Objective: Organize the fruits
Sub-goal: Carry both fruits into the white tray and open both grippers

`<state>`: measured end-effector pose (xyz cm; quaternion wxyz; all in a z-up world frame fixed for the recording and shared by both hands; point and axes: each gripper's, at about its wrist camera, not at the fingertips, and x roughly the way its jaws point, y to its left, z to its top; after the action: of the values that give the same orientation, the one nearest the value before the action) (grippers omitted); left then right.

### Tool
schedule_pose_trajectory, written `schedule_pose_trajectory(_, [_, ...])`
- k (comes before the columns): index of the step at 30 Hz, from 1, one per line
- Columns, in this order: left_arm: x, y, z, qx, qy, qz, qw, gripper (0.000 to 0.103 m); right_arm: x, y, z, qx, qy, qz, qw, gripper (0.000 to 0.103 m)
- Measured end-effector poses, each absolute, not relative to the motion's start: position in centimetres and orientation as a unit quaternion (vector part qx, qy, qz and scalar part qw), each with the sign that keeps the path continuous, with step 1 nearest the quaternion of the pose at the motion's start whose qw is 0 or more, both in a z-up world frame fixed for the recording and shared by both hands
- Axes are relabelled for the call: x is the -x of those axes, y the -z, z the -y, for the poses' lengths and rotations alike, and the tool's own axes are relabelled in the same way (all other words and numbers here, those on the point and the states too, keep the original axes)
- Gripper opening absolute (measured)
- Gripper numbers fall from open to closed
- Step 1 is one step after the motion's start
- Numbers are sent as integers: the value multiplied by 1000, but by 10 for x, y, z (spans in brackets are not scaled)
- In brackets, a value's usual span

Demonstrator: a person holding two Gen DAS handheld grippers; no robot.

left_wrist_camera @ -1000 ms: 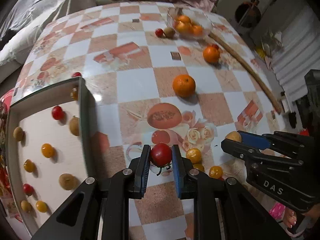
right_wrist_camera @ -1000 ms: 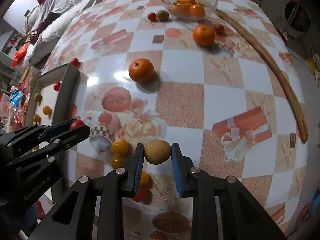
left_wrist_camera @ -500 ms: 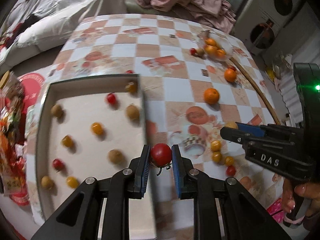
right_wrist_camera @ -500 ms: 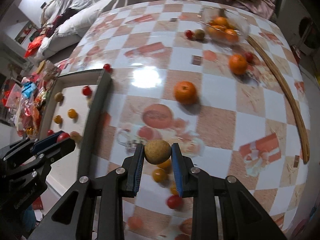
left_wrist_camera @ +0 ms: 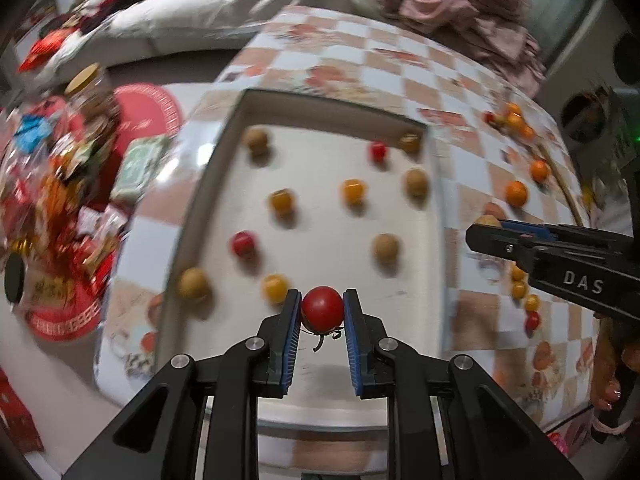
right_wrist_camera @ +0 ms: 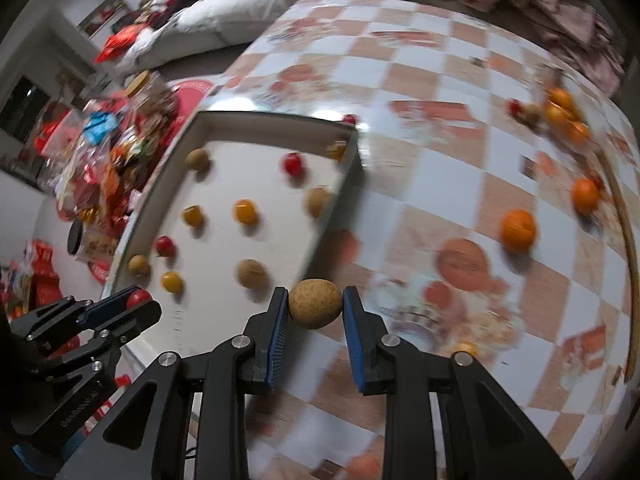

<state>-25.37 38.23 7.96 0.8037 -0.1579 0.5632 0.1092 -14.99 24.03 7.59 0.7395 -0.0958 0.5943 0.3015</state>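
Note:
My left gripper [left_wrist_camera: 322, 310] is shut on a red cherry tomato [left_wrist_camera: 322, 307] and holds it above the near part of the white tray [left_wrist_camera: 320, 392]. My right gripper [right_wrist_camera: 315, 305] is shut on a round brown fruit [right_wrist_camera: 315, 303], above the table just right of the tray's wall [right_wrist_camera: 332, 216]. The tray holds several small red, yellow and brown fruits in rows. The right gripper also shows in the left wrist view [left_wrist_camera: 486, 226], and the left gripper in the right wrist view [right_wrist_camera: 138, 302].
Two oranges [right_wrist_camera: 518, 230] lie on the checkered table [right_wrist_camera: 440, 92]. A bowl of oranges [right_wrist_camera: 564, 112] stands at the far right. A few small tomatoes [left_wrist_camera: 524, 296] lie right of the tray. Snack packets [left_wrist_camera: 60, 184] are piled left of the table. A wooden stick [right_wrist_camera: 628, 240] lies along the right edge.
Both grippers have swung left with their fruits. The left one has come over the tray's near part; the right one has come close to the tray's right wall.

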Motion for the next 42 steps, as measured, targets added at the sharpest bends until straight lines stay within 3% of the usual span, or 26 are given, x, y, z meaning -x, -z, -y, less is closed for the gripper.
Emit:
schedule_pose_trajectory(18, [277,-25,-419,173,-157,-586,776,23,167,-33,-346,181,-354,-596,698,30])
schedule_pose_trajectory(31, [276,-21,-415,147,-157,-596,774,23,168,-16,-363,225,-350,-581,699,30])
schedule_pose_trajectory(42, [279,-23,-411,132,-149,-604,772,24,170,-14,-365,226,-358,-579,697,38])
